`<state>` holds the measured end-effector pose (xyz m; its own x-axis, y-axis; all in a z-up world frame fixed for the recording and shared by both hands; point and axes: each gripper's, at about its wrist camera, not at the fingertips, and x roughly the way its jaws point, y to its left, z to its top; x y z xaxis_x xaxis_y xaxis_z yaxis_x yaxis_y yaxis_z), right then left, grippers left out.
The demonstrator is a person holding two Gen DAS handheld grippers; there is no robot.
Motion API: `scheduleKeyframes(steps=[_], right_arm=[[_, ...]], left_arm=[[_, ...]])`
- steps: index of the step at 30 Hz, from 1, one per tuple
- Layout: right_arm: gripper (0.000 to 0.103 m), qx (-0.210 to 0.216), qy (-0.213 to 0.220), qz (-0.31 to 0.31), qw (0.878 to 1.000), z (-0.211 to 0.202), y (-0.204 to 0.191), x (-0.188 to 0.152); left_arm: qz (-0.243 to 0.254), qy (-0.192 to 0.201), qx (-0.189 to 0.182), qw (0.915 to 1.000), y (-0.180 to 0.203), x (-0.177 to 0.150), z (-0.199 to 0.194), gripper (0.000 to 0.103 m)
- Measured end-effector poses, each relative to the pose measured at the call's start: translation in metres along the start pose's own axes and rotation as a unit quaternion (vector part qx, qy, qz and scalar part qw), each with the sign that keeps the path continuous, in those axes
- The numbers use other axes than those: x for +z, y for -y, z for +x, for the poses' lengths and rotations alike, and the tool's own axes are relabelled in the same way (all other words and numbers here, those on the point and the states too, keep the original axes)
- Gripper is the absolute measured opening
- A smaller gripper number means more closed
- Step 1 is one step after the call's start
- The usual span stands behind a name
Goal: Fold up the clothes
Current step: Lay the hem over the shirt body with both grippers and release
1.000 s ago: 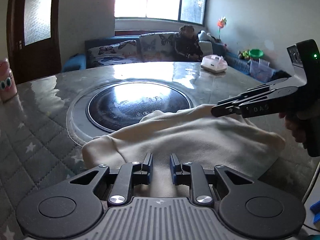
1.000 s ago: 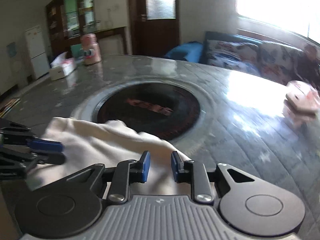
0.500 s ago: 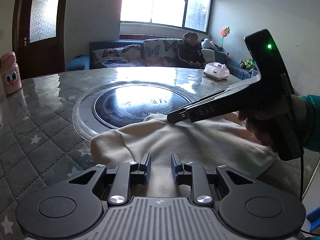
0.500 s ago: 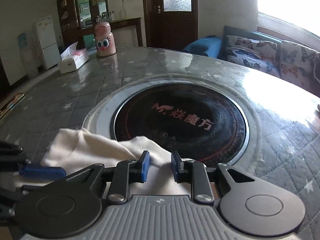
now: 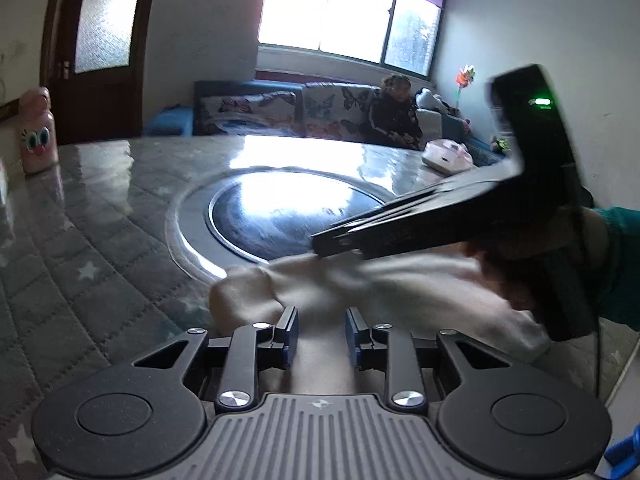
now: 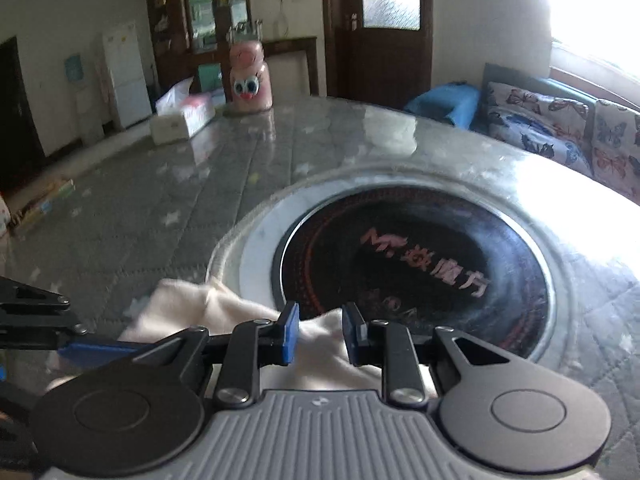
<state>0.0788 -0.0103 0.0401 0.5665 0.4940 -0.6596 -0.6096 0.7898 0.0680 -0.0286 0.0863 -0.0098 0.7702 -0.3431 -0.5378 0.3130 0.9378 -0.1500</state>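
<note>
garment: cream cloth (image 5: 400,292) lies bunched on the bench (image 5: 100,240), lower centre of the left wrist view, its far edge lapping the rim of the round dark inset plate (image 5: 288,216).
long axis: as judged, the bundle runs left to right across the left wrist view, from a rounded lump at lower centre-left to a spread under the person's hand at right.
left gripper (image 5: 320,334): bottom centre of its own view, jaws apart and just been widening; cloth lies in the gap and under it, and the pads do not visibly press on it.
right gripper (image 6: 320,332): bottom centre of its own view, jaws a short way apart with a fold of cloth (image 6: 224,312) standing between them; whether the pads pinch it cannot be told.
right gripper seen from left: it comes in from the right of the frame, tips (image 5: 320,246) low over the far edge of the cloth, next to the plate rim; blurred.
key relation: the cloth lies straight ahead of and below both jaws; the left takes the near edge, the right the far edge by the plate.
nearer hand: judged equal, both sit on the cloth.
next move, judged: the left lets go its edge; the right carries or sets the fold.
bystanders: pink bottle (image 6: 250,80) and tissue box (image 6: 182,118), upper left, well apart from the cloth.
</note>
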Motion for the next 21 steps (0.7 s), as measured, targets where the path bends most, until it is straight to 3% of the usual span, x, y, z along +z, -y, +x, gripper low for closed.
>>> scheduleKeyframes(steps=[9, 15, 21], right_arm=[[0.024, -0.027, 0.015, 0.013, 0.999, -0.083, 0.01, -0.05], [0.024, -0.058, 0.005, 0.04, 0.997, -0.107, 0.026, -0.089], [0.024, -0.068, 0.038, 0.12, 0.99, -0.133, 0.066, -0.096]], left_arm=[[-0.013, 0.004, 0.03, 0.9994, -0.014, 0.012, 0.017, 0.029], [-0.003, -0.003, 0.053, 0.9986, -0.015, 0.005, 0.024, 0.029], [0.014, -0.005, 0.051, 0.9986, 0.001, 0.014, 0.02, 0.036]])
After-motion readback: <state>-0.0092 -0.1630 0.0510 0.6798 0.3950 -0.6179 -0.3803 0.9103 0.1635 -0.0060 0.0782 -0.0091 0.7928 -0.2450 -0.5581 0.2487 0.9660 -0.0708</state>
